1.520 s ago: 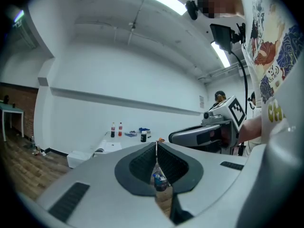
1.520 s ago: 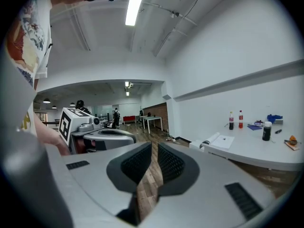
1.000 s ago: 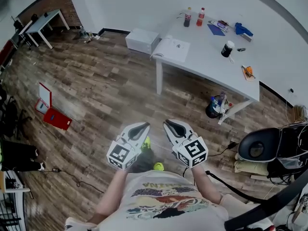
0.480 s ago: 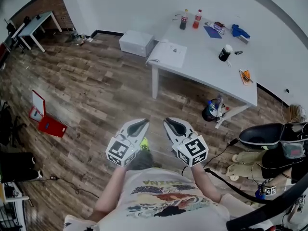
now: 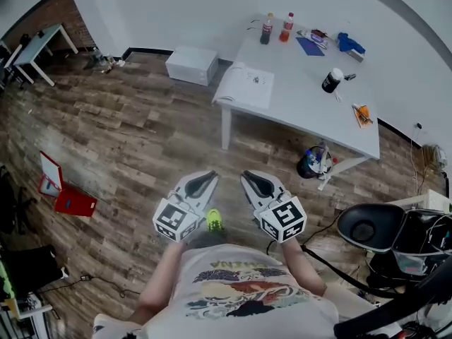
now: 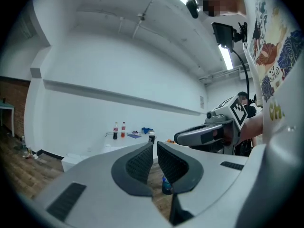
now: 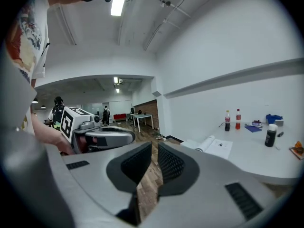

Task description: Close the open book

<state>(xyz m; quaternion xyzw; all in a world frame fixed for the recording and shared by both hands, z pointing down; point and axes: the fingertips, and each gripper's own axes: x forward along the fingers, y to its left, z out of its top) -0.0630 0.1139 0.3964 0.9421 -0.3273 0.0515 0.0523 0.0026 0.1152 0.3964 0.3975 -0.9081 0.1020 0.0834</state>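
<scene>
The open book lies flat, white pages up, on the near left corner of the white table; it also shows in the right gripper view as the book. Both grippers are held side by side in front of the person's chest, over the wooden floor and well short of the table. My left gripper is shut and empty, its pads nearly touching. My right gripper is also shut with nothing between its pads.
On the table stand two bottles, a black cup, blue items and an orange thing. A white box sits by the wall, a bucket under the table, a red case at left, black gear at right.
The person has walked forward over the floor; the red case has slid toward the lower left. Both grippers keep their place before the chest, still shut.
</scene>
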